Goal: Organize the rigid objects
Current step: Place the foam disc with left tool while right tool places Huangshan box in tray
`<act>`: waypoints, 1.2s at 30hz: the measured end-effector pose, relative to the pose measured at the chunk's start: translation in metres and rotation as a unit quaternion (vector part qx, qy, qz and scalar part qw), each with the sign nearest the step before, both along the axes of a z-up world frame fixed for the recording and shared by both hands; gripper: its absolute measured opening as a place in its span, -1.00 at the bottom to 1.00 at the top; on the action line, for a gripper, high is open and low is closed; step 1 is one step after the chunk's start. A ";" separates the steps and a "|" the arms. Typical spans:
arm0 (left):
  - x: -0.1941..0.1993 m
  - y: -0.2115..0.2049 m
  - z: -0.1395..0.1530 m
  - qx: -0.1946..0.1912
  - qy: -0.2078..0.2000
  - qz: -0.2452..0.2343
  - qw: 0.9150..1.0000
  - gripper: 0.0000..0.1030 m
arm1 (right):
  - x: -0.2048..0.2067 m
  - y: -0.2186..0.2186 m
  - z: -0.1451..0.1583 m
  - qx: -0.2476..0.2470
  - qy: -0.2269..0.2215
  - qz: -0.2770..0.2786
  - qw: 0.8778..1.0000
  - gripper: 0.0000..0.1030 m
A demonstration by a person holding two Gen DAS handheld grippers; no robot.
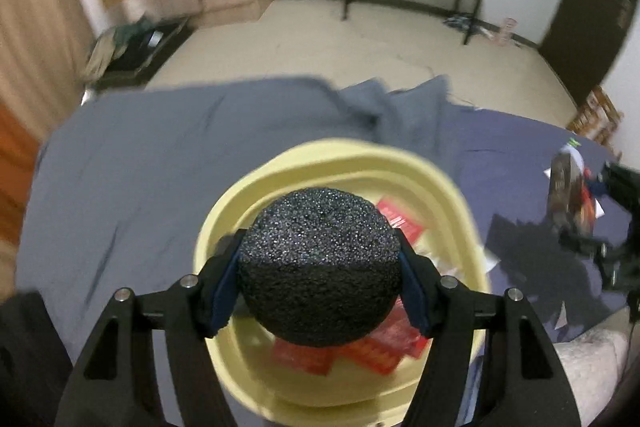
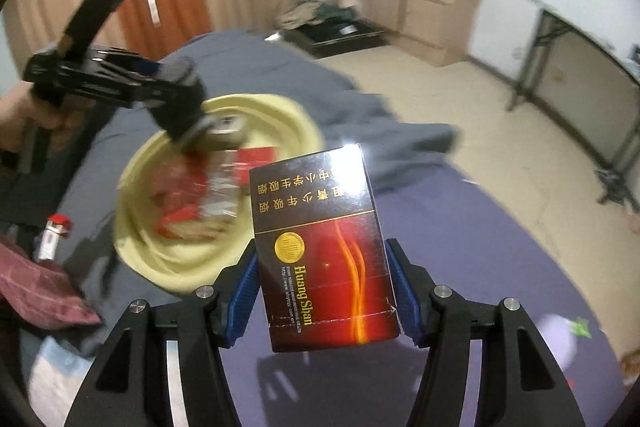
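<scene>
Clamped between the left gripper's (image 1: 320, 279) pads, a black foam ball (image 1: 320, 267) hung tilted down over the yellow bowl (image 1: 452, 187); rightward, the right gripper (image 2: 324, 287) gripped a cigarette pack (image 2: 324, 247) above open bedsheet (image 2: 480, 227).

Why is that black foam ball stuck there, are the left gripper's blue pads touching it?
Touching. The left wrist view shows both blue pads pressed against the sides of the black foam ball, no gap visible.

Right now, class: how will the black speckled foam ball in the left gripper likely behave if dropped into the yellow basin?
The black speckled foam ball looks porous, so probably light and slightly squashy. Being round, it may roll among the red packets inside the yellow basin.
</scene>
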State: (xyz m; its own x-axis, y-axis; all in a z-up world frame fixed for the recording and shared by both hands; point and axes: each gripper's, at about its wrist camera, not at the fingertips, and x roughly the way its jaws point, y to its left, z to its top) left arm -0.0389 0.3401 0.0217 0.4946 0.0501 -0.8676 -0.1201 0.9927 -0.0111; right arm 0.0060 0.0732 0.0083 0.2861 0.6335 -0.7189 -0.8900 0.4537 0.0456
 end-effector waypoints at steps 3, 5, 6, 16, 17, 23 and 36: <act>-0.011 0.015 -0.014 -0.027 0.024 0.005 0.999 0.34 | -0.004 0.034 -0.004 -0.023 0.004 0.027 0.999 0.14; -0.024 0.008 -0.017 -0.015 0.026 -0.018 0.999 0.34 | 0.001 0.051 -0.007 -0.041 0.009 0.031 0.999 0.14; -0.031 0.004 -0.022 -0.004 0.035 -0.032 0.999 0.34 | 0.007 0.063 -0.008 -0.051 0.020 0.030 0.998 0.14; -0.051 -0.011 -0.054 0.000 0.069 -0.082 0.994 0.35 | 0.029 0.133 -0.018 -0.115 0.018 0.056 0.992 0.09; -0.046 -0.013 -0.056 0.008 0.068 -0.087 0.994 0.34 | 0.030 0.135 -0.019 -0.117 0.019 0.056 0.991 0.09; -0.038 -0.007 -0.068 -0.016 0.063 -0.068 0.996 0.42 | 0.024 0.143 -0.014 -0.117 0.007 0.045 0.992 0.66; -0.025 -0.032 0.006 -0.097 -0.002 -0.066 0.993 1.00 | 0.086 -0.109 0.044 0.064 0.014 -0.208 0.976 0.99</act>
State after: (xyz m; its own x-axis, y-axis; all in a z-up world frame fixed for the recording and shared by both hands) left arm -0.0640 0.3085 0.0278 0.4890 -0.1842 -0.8526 0.0117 0.9788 -0.2047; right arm 0.0920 -0.0362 0.0519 0.5189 0.5519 -0.6528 -0.6280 0.7642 0.1470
